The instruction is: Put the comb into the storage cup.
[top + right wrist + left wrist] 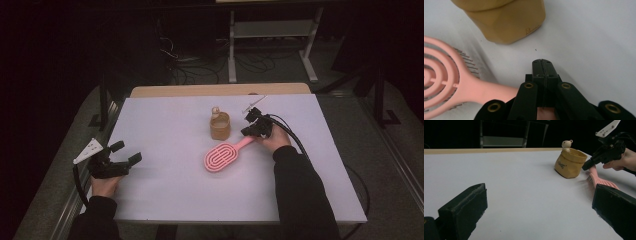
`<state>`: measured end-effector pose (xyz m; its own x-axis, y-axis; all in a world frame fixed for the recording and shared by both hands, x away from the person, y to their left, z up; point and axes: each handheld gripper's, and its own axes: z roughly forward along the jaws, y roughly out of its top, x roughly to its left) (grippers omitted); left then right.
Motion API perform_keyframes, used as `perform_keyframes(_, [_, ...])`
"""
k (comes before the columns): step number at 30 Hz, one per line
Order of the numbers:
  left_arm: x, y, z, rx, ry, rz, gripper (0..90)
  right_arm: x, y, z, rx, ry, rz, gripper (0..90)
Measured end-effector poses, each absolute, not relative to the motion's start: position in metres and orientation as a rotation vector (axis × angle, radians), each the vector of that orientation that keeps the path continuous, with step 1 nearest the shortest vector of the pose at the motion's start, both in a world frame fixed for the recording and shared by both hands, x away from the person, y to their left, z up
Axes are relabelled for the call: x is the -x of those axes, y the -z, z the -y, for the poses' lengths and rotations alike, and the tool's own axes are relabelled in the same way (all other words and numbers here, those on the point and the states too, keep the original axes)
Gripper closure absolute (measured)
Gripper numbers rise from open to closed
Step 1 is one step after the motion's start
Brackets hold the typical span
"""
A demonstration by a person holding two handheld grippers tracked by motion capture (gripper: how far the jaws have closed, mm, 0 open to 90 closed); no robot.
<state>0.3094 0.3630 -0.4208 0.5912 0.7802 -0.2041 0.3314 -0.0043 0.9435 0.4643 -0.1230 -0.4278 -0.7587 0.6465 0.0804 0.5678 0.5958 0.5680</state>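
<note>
White table [175, 195] in dark room

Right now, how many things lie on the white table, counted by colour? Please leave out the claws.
Pink: 1, the brush
Yellow-brown: 1, the pouch
Cream: 1, the small bear at the pouch's rim
Total: 3

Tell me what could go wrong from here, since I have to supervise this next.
The right gripper pinches the pink brush at its handle end, so the head could swing or slip. The yellow pouch stands close by the brush and could get knocked. The left gripper, open and apart, offers no support.
</note>
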Motion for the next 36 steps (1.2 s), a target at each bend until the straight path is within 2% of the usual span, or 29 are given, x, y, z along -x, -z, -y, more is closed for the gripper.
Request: perform_keyframes(36, [-0.310,0.421,-0.362,-1.599,-0.450,-0.958,0.0,-0.435,0.426,0.136,-0.984,-0.861,-2.736,88.9])
